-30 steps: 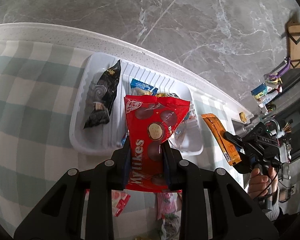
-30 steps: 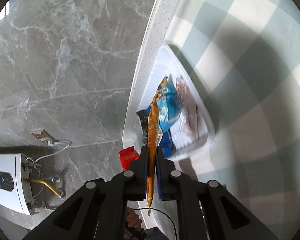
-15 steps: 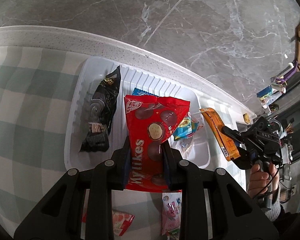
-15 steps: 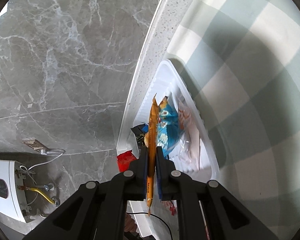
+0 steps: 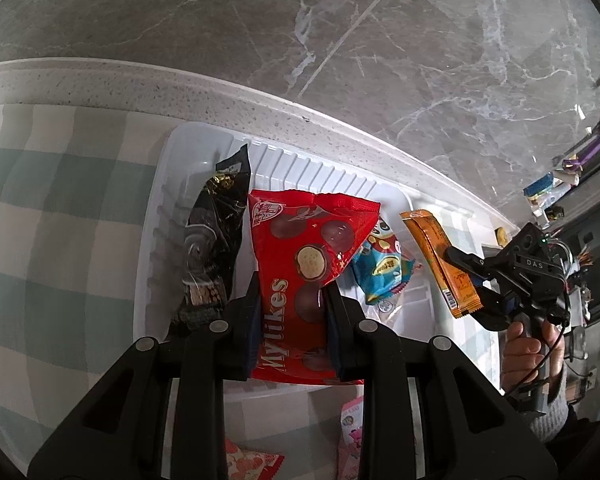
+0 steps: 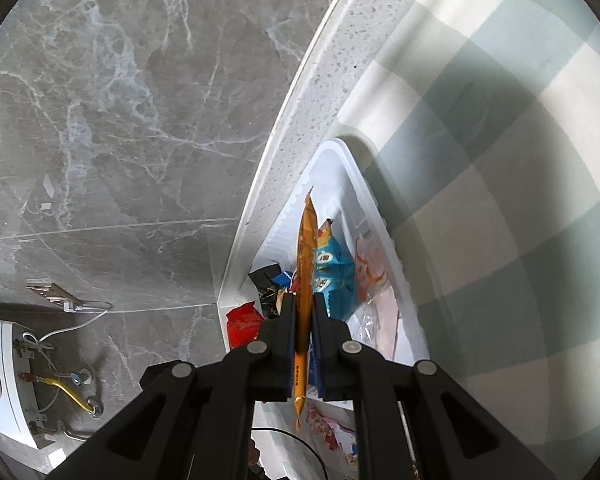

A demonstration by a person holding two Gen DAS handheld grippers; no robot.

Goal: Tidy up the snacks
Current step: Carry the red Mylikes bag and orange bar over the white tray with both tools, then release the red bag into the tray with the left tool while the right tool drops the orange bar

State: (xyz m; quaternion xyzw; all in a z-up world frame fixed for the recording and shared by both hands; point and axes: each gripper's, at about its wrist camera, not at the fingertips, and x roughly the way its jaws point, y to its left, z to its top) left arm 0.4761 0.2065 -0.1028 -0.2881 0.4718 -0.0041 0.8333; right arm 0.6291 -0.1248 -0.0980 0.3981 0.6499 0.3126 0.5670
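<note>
- I have the red Mylikes bag pinched at its lower half in my left gripper, jaws narrowed onto the foil, the bag standing upright over the middle of the white tray.
- My right gripper is clamped tight on the thin orange bar, edge-on between the pads, its far end pointing over the tray's right part.
- In the tray lie a black packet on the left and a blue packet on the right; the red bag hangs above the gap between them.
- Loose pink snacks wait on the checked cloth near me.
- Risk, as I judge it: the puffy bag could land on the black packet's edge and slide out over the low rim.
- The bar could tip off the blue packet, since it leaves the pads on its narrow edge.
- Both grippers sit near each other over one tray, so releasing together could make them collide.
</note>
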